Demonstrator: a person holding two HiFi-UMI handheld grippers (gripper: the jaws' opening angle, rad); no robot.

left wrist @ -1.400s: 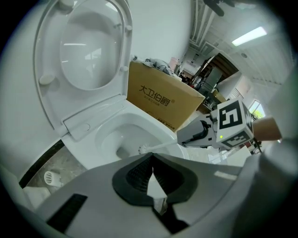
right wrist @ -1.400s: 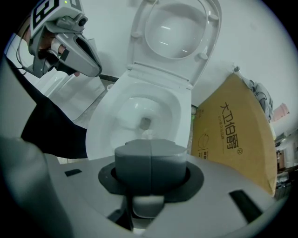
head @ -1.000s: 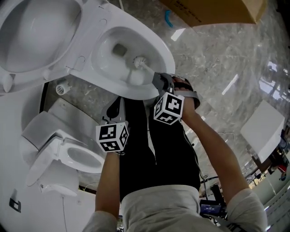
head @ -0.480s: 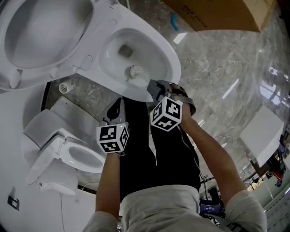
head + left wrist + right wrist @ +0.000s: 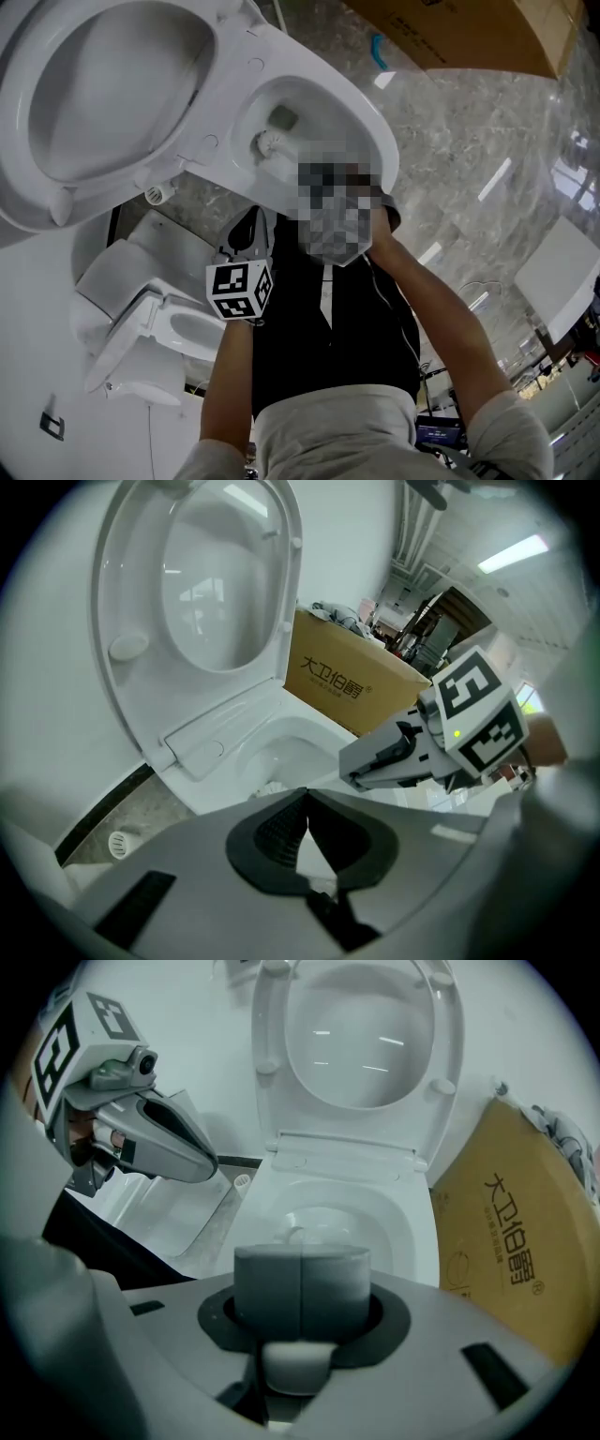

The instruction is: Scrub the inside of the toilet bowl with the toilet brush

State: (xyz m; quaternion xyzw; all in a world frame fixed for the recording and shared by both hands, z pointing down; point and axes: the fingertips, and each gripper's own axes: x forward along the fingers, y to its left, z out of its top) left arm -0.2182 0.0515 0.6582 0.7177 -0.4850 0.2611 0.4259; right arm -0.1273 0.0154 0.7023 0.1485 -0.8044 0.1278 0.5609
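Toilet brush (image 5: 292,1234): I count one. Its handle is clamped in my right tongs (image 5: 301,1283), whose two grey tips are pressed together around it. Its long axis runs straight out from those tongs, forward and down, so the bristle head points away from me into the bowl. In the right gripper view only a sliver of the head peeks over the closed tips. From the head view the head sits low on the inner wall, just beside the drain opening; I cannot tell whether it touches the porcelain.

My left tongs (image 5: 305,799) make two tongs in all. They hang beside the right ones, tips closed on each other with nothing between them, well short of the rim.

Beyond the tongs is the white toilet bowl (image 5: 370,141), its seat and lid (image 5: 103,94) raised upright behind it. A second, smaller toilet (image 5: 178,328) stands at my left, so there are two toilets. Both stand on a grey marble floor (image 5: 450,141). Farthest off, one brown cardboard box (image 5: 525,1241) with printed characters sits to the right of the bowl.
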